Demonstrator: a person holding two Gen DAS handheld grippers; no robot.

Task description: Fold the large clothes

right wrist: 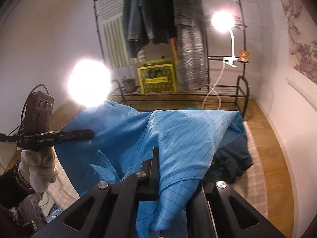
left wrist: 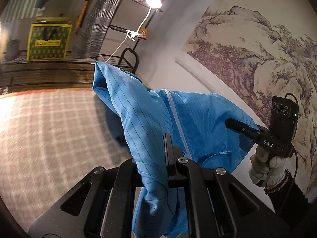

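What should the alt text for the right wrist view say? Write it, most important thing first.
The right gripper is shut on a bunch of a blue pinstriped garment held up off the rug. At left, a gloved hand holds the left gripper against the same cloth. Behind stand a black clothes rack with hanging coats, a yellow box and two bright lamps.

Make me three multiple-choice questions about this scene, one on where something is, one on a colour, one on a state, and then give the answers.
1. Where does the small teddy bear sit?
A. on a shelf of the black metal rack
B. on the rug
C. on the yellow box

2. What colour is the garment being handled?
A. red
B. blue with thin dark stripes
C. white

3. How do the left gripper and right gripper stand?
A. both open, empty
B. one open
C. both shut on the garment

Answers: A, it sits by the lamp clamp; B, striped blue cloth; C, cloth is pinched in each.
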